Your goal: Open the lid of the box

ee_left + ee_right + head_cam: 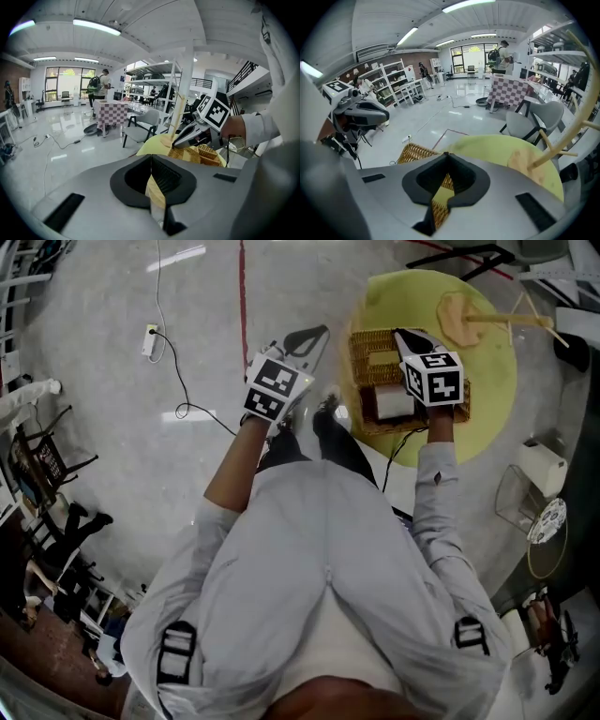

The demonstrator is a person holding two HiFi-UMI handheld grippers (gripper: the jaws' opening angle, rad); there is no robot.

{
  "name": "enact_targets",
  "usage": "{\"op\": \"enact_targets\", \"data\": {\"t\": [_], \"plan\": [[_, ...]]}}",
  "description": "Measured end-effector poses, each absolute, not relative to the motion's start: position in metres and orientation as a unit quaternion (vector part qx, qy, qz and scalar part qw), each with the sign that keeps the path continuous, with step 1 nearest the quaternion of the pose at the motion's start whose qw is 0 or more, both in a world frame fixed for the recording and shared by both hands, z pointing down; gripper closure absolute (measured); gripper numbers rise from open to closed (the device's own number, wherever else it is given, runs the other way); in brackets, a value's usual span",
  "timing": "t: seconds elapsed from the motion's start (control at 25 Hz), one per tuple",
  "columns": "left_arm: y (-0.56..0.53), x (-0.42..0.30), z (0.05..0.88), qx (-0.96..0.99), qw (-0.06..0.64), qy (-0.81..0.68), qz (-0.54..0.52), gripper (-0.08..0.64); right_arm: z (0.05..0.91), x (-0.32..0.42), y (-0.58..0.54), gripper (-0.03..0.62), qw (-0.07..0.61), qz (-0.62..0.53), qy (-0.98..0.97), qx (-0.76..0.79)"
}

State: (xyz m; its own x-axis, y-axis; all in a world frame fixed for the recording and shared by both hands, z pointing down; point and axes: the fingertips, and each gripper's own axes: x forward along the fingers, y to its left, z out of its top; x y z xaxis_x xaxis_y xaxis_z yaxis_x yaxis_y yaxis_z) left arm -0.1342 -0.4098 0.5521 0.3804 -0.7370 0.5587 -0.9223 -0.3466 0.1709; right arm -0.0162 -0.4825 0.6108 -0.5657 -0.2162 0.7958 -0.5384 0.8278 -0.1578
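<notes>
A woven wicker box [370, 352] stands on the round yellow table [492, 390], with a pale object [394, 405] showing at its near side. My right gripper [399, 333] hovers over the box with its jaws shut and nothing clamped; through its own camera the wicker box [412, 152] lies just below the tips [446, 154]. My left gripper [322, 330] is held over the floor, left of the table, also shut and empty. Seen from the left gripper [151, 157], the wicker box [208, 154] sits beneath the right gripper [176, 143].
A wooden base with upright sticks [461, 319] stands on the table's far side. A power strip with a cable [150, 339] and a red floor line [242, 296] lie to the left. A white bin [542, 465] stands to the right. Chairs and shelving [398, 77] stand farther off.
</notes>
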Motion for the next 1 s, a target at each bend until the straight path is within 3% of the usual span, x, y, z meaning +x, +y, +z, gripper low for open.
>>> {"op": "enact_targets", "data": {"t": [0.6,1.0], "plan": [[-0.404,-0.141,0.574,0.778,0.26,-0.536,0.2,0.531,0.673,-0.014,-0.474,0.552,0.5,0.219,-0.817,0.187],[-0.39,-0.137,0.566,0.782,0.254,-0.534,0.197,0.531,0.657,-0.001,-0.472,0.474,0.492,0.214,-0.816,0.215]]}}
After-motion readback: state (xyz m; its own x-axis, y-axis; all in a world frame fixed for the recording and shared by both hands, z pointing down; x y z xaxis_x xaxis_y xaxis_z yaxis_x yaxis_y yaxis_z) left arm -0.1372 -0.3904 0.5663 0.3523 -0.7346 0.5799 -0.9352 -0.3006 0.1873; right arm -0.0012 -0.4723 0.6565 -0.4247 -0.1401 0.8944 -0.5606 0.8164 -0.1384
